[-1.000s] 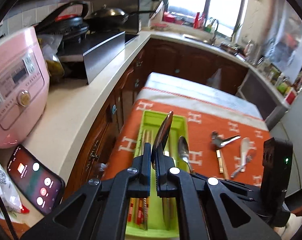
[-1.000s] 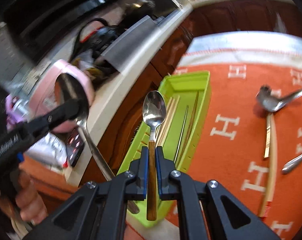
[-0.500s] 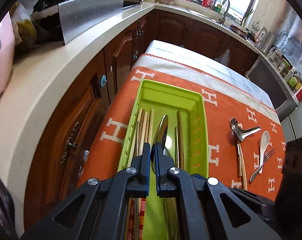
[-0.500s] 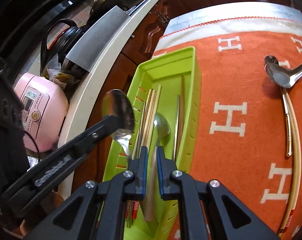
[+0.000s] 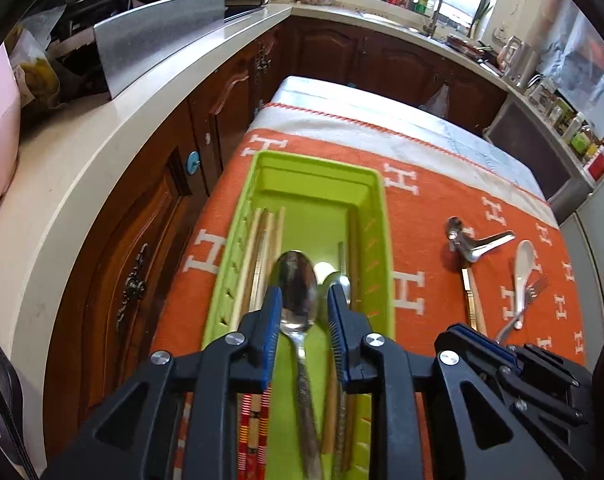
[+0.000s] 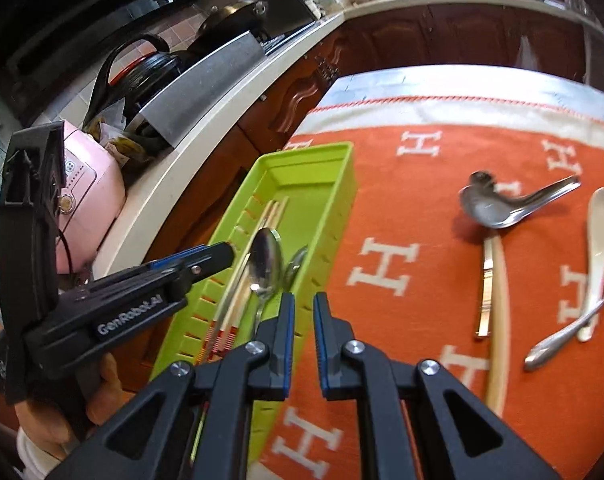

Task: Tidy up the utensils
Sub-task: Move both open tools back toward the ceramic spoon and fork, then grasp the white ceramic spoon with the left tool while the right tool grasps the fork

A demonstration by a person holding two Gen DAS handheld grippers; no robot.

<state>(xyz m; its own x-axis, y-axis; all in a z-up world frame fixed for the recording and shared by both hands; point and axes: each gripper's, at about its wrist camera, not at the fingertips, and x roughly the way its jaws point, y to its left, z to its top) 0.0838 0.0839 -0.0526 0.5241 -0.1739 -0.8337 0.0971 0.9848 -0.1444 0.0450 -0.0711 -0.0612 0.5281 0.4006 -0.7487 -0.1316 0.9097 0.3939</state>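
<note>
A steel spoon (image 5: 295, 292) lies in the green tray (image 5: 382, 240), between the fingers of my left gripper (image 5: 304, 306). Its jaws are opening and the pads stand clear of the spoon. A wood-handled spoon (image 5: 334, 280) and chopsticks (image 5: 261, 252) also lie in the tray. The right wrist view shows the tray (image 6: 342, 216), the steel spoon (image 6: 265, 264) and the left gripper (image 6: 241, 260) held by a hand. My right gripper (image 6: 302, 312) hovers over the tray's near right edge, jaws a narrow gap apart and empty. It also shows as the right gripper (image 5: 466, 334) low in the left wrist view.
On the orange cloth (image 6: 402, 184) to the right lie a steel ladle spoon (image 6: 490, 208), a white ceramic spoon (image 6: 600, 240), a fork (image 6: 574, 328), a gold knife (image 6: 486, 292) and a long wooden stick (image 6: 498, 300). A counter (image 5: 101, 152) with a pink cooker (image 6: 89, 200) runs along the left.
My left gripper sank into the tray with the steel spoon and its jaws parted. My right gripper let the wood-handled spoon go into the tray and shifted right.
</note>
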